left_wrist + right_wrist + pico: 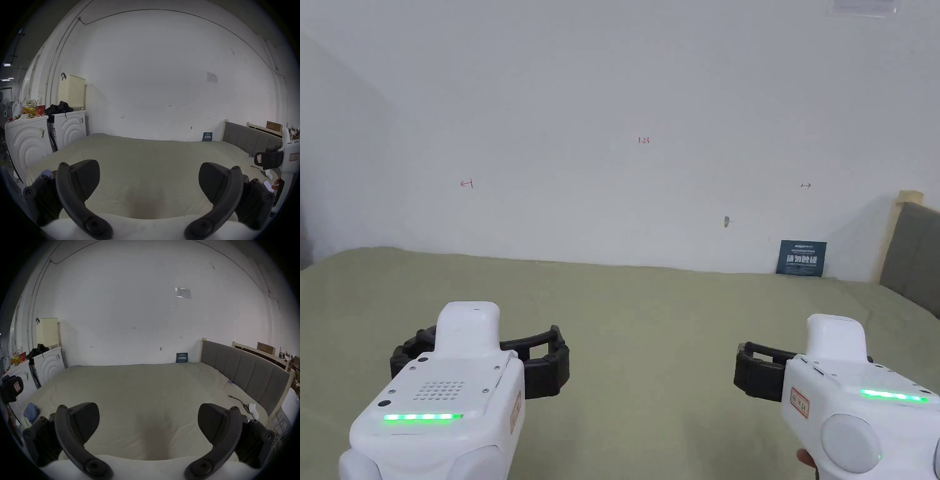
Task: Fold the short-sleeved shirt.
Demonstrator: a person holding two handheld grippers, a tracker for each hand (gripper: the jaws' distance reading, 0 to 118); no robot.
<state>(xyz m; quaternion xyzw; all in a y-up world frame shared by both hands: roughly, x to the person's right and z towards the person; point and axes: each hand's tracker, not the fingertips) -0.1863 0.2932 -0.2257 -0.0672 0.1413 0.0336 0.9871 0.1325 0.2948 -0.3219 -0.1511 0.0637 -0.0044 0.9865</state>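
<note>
In the head view I have my left gripper (487, 356) and my right gripper (759, 369) held level above the olive-green bedsheet (650, 325), well apart from each other, both pointing toward the white wall (625, 94); the left one's jaws stand spread with nothing between them, and from this angle I cannot tell how the right one's jaws stand. In the left gripper view the 2 jaws of the left gripper (149, 178) are wide apart over bare sheet, with 2 washing machines (48, 138) and a cream laundry basket (71, 91) beside the bed. In the right gripper view the right gripper (148, 418) also has its jaws parted and empty, the grey headboard (243, 368) runs along one side, and a small blue bundle of cloth (31, 412) lies near the bed's edge by the machines. I judge that bundle may be the short-sleeved shirt, though I cannot confirm it. So I reckon folding has not begun: this is the fetching step. My next move calls for reaching across to that bundle, pinching it, then spreading it flat mid-bed.
</note>
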